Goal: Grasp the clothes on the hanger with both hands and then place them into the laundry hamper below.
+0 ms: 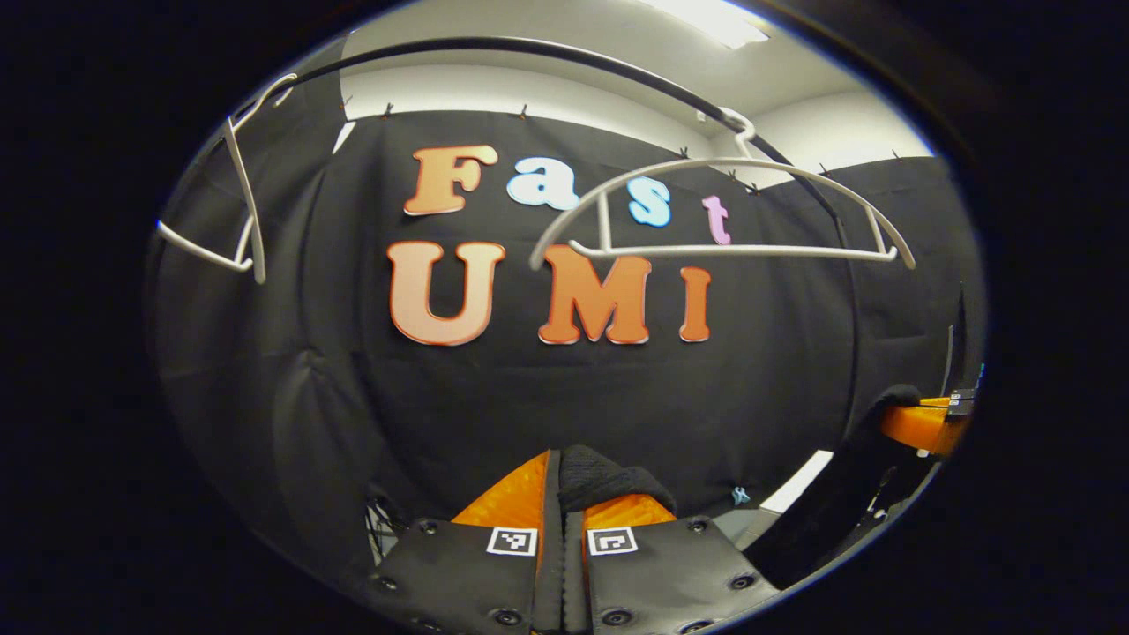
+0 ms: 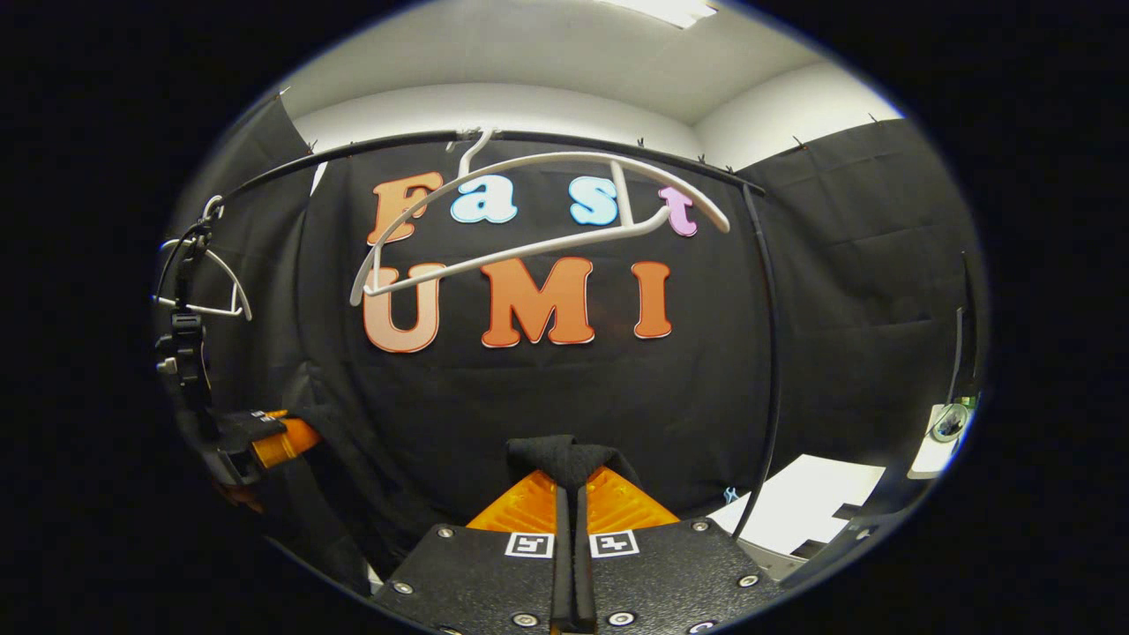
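The black garment is off the hanger and held between both grippers. In the left gripper view, my left gripper (image 1: 563, 504) is shut on a bunched fold of the black garment (image 1: 607, 476). More of the cloth drapes down from the right gripper (image 1: 922, 423) at the far right. In the right gripper view, my right gripper (image 2: 573, 485) is shut on a fold of the garment (image 2: 561, 453), and the left gripper (image 2: 275, 441) holds cloth at the lower left. A bare white hanger (image 1: 725, 212) hangs on the black rail (image 1: 564, 55), and it shows tilted as the hanger (image 2: 538, 225) above the right gripper.
A second empty white hanger (image 1: 247, 212) hangs at the left end of the rail, also seen as the hanger (image 2: 201, 282) above a black clamp. A black upright pole (image 2: 769, 353) stands to the right. A pale surface (image 2: 811, 503) lies low on the right.
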Available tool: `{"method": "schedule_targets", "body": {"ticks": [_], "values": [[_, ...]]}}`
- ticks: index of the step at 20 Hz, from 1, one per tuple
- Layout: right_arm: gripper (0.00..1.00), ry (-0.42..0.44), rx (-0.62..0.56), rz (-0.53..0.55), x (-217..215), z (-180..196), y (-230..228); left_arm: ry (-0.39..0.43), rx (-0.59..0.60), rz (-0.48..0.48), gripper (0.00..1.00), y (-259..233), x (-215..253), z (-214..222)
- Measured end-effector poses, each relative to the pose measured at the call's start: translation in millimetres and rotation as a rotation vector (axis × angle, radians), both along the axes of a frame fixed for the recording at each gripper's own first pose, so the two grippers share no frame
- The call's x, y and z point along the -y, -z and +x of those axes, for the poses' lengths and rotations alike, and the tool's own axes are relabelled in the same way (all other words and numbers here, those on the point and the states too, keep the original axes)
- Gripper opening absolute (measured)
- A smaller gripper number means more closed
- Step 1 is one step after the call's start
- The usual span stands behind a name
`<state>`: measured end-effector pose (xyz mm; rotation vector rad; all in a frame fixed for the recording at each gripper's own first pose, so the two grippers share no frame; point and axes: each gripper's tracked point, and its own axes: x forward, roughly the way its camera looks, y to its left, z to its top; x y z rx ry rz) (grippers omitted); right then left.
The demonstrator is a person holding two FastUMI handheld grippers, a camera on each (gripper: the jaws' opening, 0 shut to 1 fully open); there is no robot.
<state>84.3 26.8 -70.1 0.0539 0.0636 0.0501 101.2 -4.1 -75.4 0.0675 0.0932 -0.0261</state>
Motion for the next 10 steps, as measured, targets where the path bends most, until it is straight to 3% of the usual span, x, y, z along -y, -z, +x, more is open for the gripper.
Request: {"method": "schedule_targets", "body": {"ticks": [5, 10], "values": [[0.01, -0.094, -0.143, 0.021, -35.7, -1.3, 59.1, 0.102, -0.187, -0.03, 0.07, 71.4, 36.6, -8.5], [0.01, -0.157, -0.378, 0.0, -57.1, -8.2, 154.3, 0.147, -0.49, -0.025, 0.07, 180.6, 49.7, -40.2]]}}
